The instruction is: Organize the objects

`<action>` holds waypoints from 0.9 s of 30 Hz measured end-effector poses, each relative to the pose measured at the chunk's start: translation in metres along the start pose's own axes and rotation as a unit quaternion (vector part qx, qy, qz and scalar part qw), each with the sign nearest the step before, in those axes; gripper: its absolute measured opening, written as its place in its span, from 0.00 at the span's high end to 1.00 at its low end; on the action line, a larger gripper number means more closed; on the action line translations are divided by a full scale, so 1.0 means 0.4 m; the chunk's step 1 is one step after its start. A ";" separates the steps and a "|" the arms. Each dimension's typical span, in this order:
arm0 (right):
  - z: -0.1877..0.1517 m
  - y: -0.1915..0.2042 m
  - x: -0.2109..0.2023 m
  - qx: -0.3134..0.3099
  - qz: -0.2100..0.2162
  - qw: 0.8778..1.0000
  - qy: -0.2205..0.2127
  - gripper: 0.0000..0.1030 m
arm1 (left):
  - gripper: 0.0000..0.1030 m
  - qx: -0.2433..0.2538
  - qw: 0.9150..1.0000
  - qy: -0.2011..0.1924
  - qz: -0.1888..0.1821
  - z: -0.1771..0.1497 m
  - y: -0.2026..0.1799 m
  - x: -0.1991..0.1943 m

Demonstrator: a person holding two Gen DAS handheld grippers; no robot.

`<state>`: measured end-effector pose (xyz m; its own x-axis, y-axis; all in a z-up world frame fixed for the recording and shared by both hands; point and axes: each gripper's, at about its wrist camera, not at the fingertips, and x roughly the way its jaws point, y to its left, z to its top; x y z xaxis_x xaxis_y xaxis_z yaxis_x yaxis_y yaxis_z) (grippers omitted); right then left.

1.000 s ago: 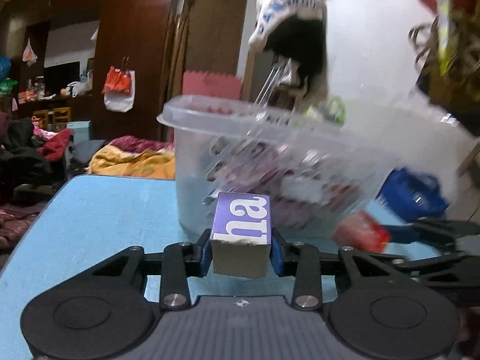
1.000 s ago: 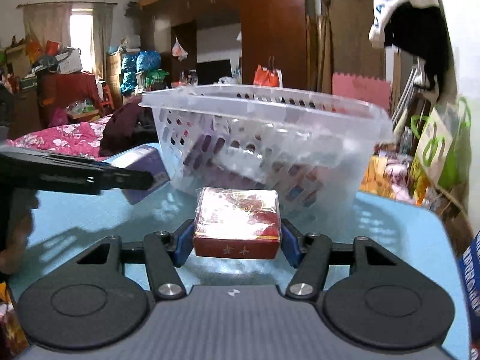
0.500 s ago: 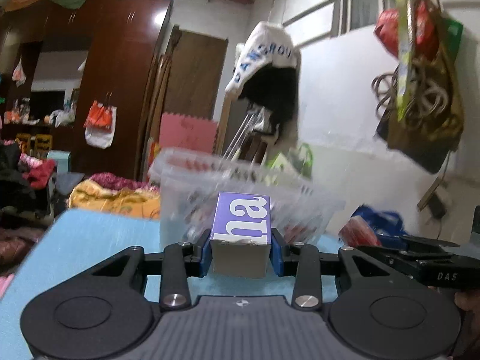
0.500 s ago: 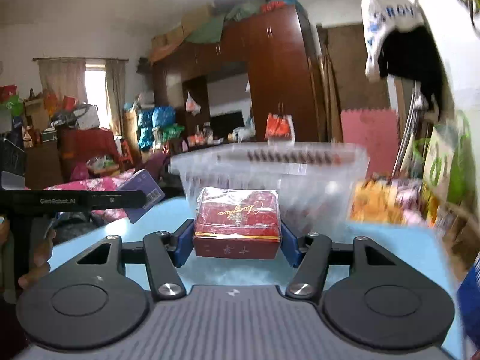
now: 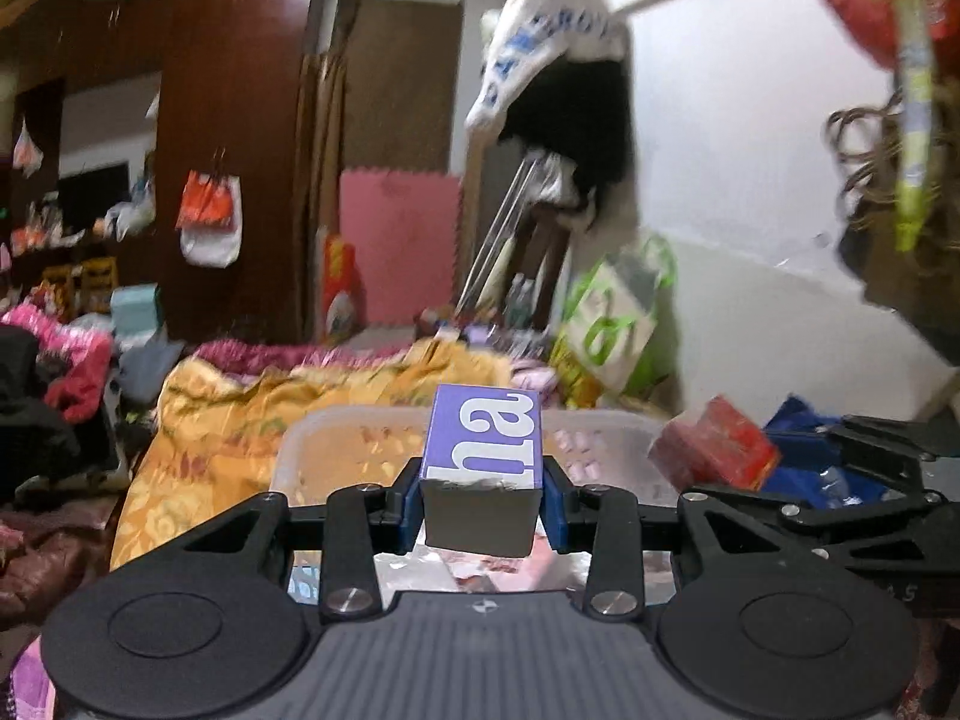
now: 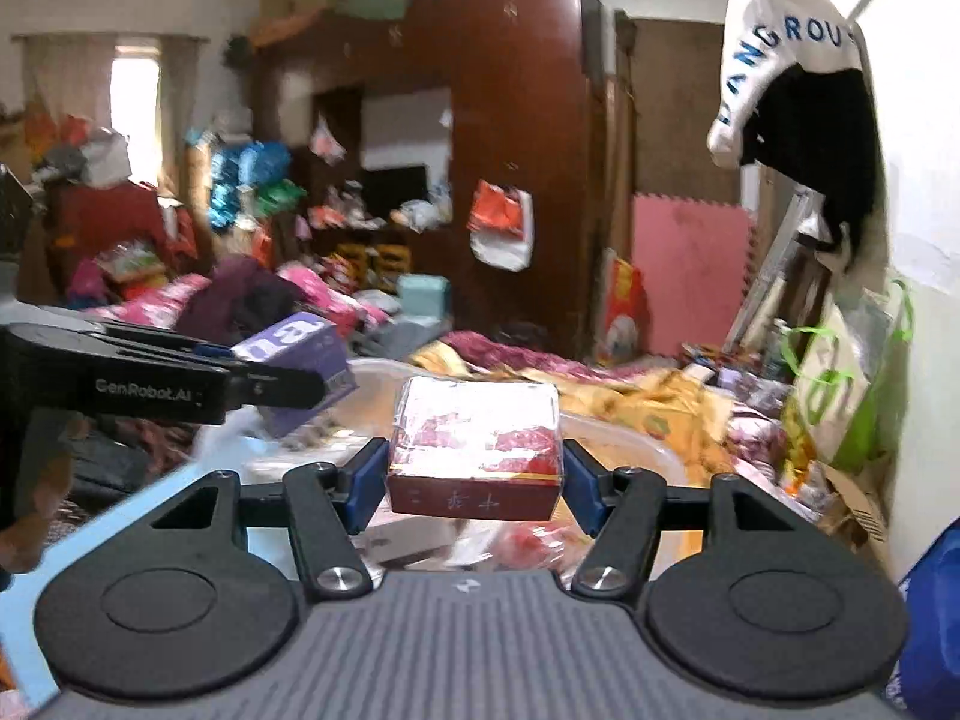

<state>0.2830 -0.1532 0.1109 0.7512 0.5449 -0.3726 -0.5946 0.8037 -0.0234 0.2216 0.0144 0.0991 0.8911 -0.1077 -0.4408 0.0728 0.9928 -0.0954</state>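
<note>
My left gripper (image 5: pixel 483 507) is shut on a purple box (image 5: pixel 483 447) with white letters and holds it above the clear plastic basket (image 5: pixel 336 426). My right gripper (image 6: pixel 474 477) is shut on a red box (image 6: pixel 474 450) wrapped in clear film, also above the basket's rim (image 6: pixel 624 432). In the left wrist view the red box (image 5: pixel 714 450) and the right gripper's arm show at the right. In the right wrist view the purple box (image 6: pixel 294 360) and the left gripper show at the left. Both boxes hang side by side over the basket, which holds several packets.
The blue table (image 6: pixel 90 546) shows at the lower left of the right wrist view. Behind the basket lie a yellow blanket (image 5: pixel 228 402) and piled clothes. A green and white bag (image 6: pixel 852 384) stands by the white wall at the right. A blue bag (image 5: pixel 804 432) lies at the right.
Both grippers have risen from in front of the basket's side wall to above its rim and moved forward over it, each still holding its box.
</note>
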 end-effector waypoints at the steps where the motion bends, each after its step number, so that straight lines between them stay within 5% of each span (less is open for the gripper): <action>1: -0.001 -0.005 0.020 -0.001 -0.006 1.000 0.006 0.34 | 0.58 -0.003 1.000 0.008 0.003 0.000 0.008 0.020; 2: -0.009 -0.010 0.032 0.000 -0.003 1.000 0.008 0.23 | 0.56 -0.012 1.000 0.009 0.002 -0.003 0.017 0.038; 4: -0.029 -0.018 0.036 0.007 -0.002 1.000 0.002 0.00 | 0.26 -0.023 1.000 0.001 -0.001 -0.015 0.034 0.038; 5: -0.039 -0.020 0.029 0.007 -0.006 1.000 -0.006 0.00 | 0.03 -0.025 1.000 -0.007 0.004 -0.022 0.037 0.033; 6: -0.049 -0.018 0.017 0.004 -0.007 1.000 -0.011 0.00 | 0.00 -0.022 1.000 -0.017 0.008 -0.027 0.037 0.024; 10: -0.061 -0.016 -0.028 0.000 -0.003 1.000 -0.009 0.00 | 0.00 0.005 0.998 -0.039 0.040 -0.034 0.014 -0.021; 12: -0.068 -0.004 -0.052 -0.011 -0.010 1.000 -0.004 0.00 | 0.00 0.003 0.999 -0.048 0.024 -0.043 0.009 -0.055; 18: -0.113 0.054 -0.104 -0.066 -0.121 0.990 0.001 0.00 | 0.00 -0.009 0.998 -0.065 0.016 -0.075 -0.006 -0.132; 23: -0.117 0.014 -0.146 -0.017 -0.082 0.996 -0.007 0.00 | 0.00 0.016 0.996 -0.078 0.049 -0.071 -0.030 -0.146; 27: -0.112 -0.015 -0.138 0.027 -0.057 0.998 0.006 0.00 | 0.00 0.018 0.997 -0.059 0.042 -0.066 -0.036 -0.134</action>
<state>0.2323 -0.1990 0.0902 0.8095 0.4461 -0.3817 -0.4888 0.8722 -0.0172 0.1612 0.0043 0.1006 0.9408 -0.0195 -0.3385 0.0098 0.9995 -0.0303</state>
